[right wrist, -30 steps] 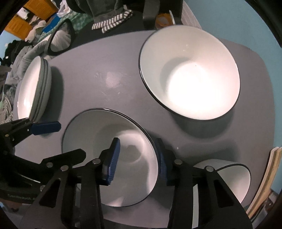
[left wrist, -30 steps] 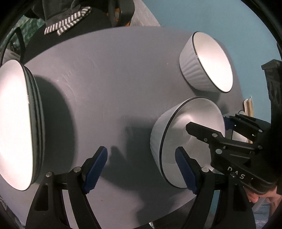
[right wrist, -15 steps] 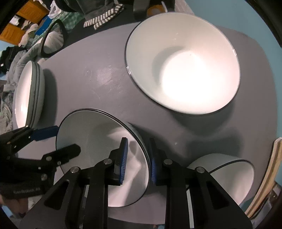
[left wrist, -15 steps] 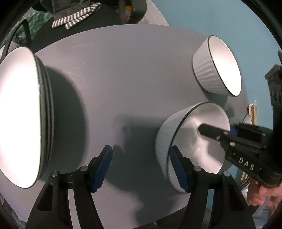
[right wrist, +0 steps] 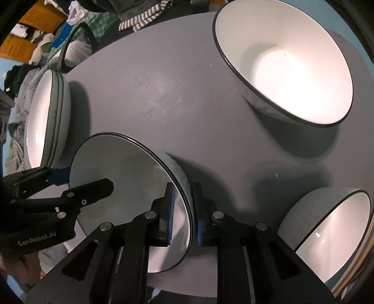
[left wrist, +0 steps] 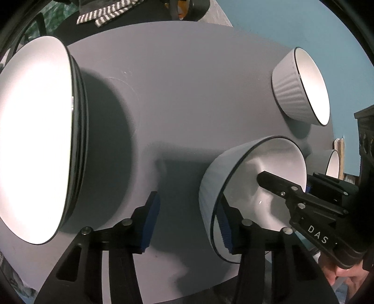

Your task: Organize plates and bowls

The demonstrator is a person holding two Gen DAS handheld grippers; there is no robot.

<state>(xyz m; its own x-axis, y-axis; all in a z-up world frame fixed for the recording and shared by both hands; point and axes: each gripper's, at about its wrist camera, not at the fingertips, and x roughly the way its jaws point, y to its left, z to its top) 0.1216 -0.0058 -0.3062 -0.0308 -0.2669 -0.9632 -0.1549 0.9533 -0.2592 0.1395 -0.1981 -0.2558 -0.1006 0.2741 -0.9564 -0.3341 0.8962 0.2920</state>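
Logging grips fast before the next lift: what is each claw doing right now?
Left claw: open, has just been closing; bowl rim between its fingers, not pinched.
Right claw: shut on the bowl's rim.

Table top [right wrist: 187, 98]: matt grey, smooth, with faint pale scuffs and specks near the middle.

Held bowl [right wrist: 131, 177]: glazed ceramic look, glossy white inside, thin dark rim line; outer wall [left wrist: 210, 187] pale grey and finely ribbed.

Far bowl [left wrist: 289, 91]: same ribbed outside, smooth bright inside.

Stacked plates [left wrist: 35, 140]: smooth, glossy white faces, dark edges.

Right gripper [right wrist: 183, 217]: matt black plastic arms, shiny metal screw heads, blue ridged rubbery pads.

Left gripper [left wrist: 187, 222]: same build, pads grooved.

Striped cloth [right wrist: 145, 16]: soft knit, grey and white.
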